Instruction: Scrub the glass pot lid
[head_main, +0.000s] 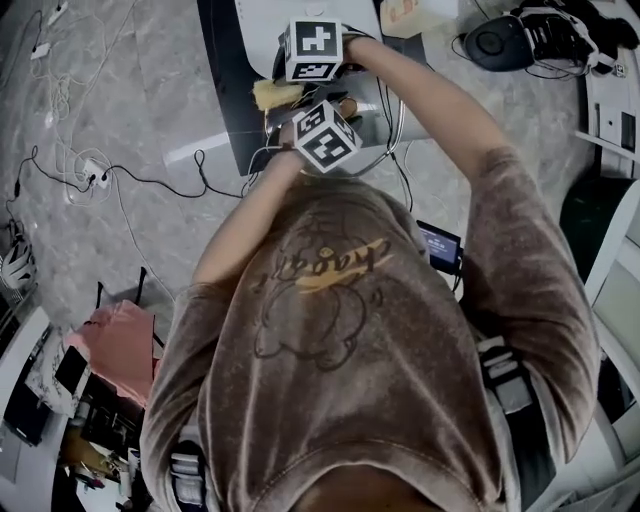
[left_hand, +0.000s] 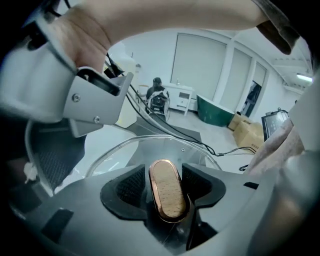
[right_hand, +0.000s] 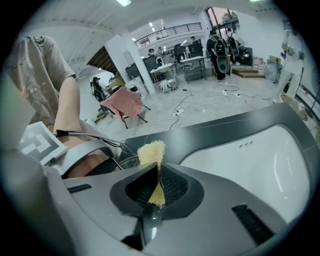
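Two grippers are working over a white basin (right_hand: 250, 160) in a dark grey counter (right_hand: 225, 127). The left gripper (left_hand: 165, 175) is opening its jaws, and the clear glass pot lid's (left_hand: 130, 150) oval, copper-rimmed wooden handle (left_hand: 169, 195) is sitting between the pads, its long axis pointing straight away along the jaws. The right gripper (right_hand: 156, 182) is pinching a frayed yellow sponge (right_hand: 151, 152). The shirt print is not legible. Cables (head_main: 130, 180) are trailing across grey marbled floor (head_main: 130, 120).

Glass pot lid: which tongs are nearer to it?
Left. The left tongs are opening around the wooden handle of the glass pot lid; the right tongs, shut on a yellow sponge, sit beside it.
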